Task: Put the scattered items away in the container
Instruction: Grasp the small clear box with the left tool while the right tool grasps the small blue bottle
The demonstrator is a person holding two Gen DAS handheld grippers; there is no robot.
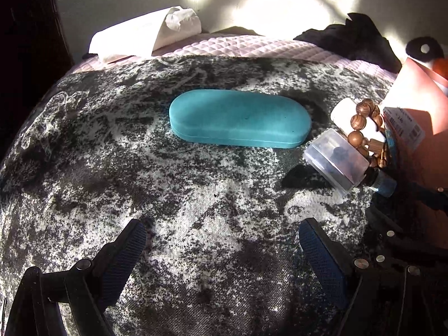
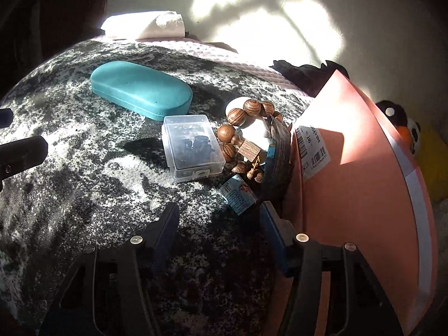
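The right tongs (image 2: pixel 219 224) hang part open with nothing between the pads, poised just short of a small blue-labelled tube (image 2: pixel 238 194) that lies at the near edge of the clutter. The left tongs (image 1: pixel 222 235) gape wide and empty above the mottled black-and-white velvety cover (image 1: pixel 196 196), which looks like a bed or cushion rather than a counter.

The step in hand appears to be a first pick. For the right tongs, the tube seems the easiest target: come down along its length's cross-axis and close on the round body, keeping clear of the salmon-pink container (image 2: pixel 350 168) wall right beside it. The soft cover will give, so press lightly.

Just beyond sits a clear, hard plastic box (image 2: pixel 193 147) of dark small parts, slick and flat-sided. Touching it, a bracelet of grained wooden beads (image 2: pixel 238 128) drapes over a smooth white bottle (image 2: pixel 254 131). Farther off lies the teal glasses case (image 1: pixel 239 117), oblong, rounded and matte, well suited to the left tongs across its narrow width. Farthest, a white tissue pack (image 1: pixel 140 33) rests by the wall.
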